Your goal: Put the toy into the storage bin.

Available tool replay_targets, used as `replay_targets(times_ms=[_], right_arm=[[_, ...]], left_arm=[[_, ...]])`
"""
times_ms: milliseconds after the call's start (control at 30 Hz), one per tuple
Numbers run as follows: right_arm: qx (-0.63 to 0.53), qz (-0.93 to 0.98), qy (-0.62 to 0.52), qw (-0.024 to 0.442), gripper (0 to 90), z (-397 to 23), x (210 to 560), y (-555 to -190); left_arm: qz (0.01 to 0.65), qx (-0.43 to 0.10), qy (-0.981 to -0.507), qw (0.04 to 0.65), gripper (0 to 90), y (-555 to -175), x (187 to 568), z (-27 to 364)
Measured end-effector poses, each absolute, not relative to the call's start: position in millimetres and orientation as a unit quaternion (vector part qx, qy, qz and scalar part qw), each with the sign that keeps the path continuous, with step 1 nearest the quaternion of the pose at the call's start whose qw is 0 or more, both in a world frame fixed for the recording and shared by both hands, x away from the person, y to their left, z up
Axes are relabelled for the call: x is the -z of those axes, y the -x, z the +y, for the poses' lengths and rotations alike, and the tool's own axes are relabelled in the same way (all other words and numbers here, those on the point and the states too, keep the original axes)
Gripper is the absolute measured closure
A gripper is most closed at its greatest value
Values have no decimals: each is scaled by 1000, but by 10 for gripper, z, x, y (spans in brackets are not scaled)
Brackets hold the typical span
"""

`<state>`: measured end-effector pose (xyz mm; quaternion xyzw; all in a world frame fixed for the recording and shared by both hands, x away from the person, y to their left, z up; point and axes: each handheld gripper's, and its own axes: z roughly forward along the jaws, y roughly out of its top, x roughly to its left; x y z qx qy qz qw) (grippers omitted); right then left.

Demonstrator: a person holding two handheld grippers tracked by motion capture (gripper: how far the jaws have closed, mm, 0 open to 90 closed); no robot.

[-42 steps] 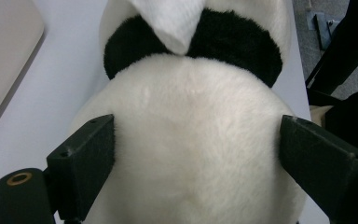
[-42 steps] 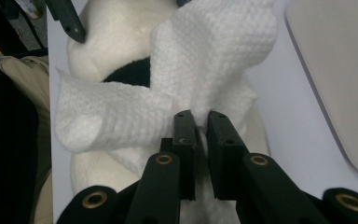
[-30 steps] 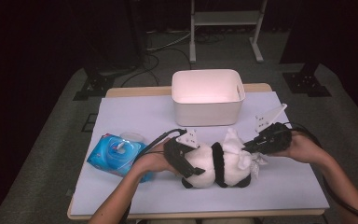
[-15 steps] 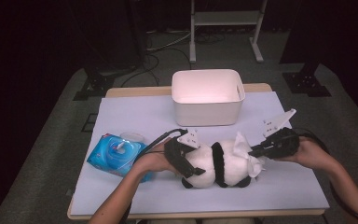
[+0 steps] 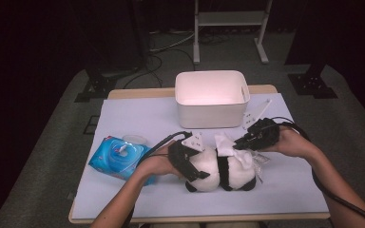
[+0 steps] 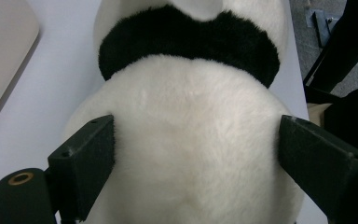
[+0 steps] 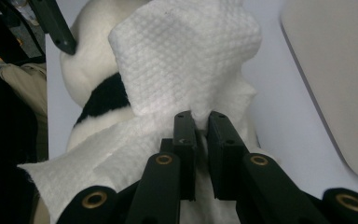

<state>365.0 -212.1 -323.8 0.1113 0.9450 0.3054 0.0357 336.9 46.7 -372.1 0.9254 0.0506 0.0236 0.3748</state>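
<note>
**While clamped at both ends: panda under wipe**

Lying on the table (image 5: pixel 123 118), left to right: blue wipes pack (image 5: pixel 119 156), then plush panda (image 5: pixel 221 168) in front of the white bin (image 5: pixel 211 97). Left gripper (image 5: pixel 185 159): jaws spread wide, pressed against both flanks of the panda's white body. Right gripper (image 7: pixel 201 135): jaws narrow, pinching a white wipe (image 7: pixel 186 51) draped over the panda's far end.

Panda plush (image 6: pixel 191 140) cut off at top and bottom edges in left gripper view; face hidden. White wipe (image 7: pixel 186 60) covers its upper body in right gripper view. Blue wipes pack (image 5: pixel 119 156) label too small to read, partly behind forearm.
</note>
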Motion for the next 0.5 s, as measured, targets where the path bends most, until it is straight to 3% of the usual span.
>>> replay_targets(times_ms=[500], right_arm=[[-310, 944, -108, 36, 822, -2274, 3283, -3416]], left_arm=[[66, -25, -930, 360, 102, -3410, 3601, 591]])
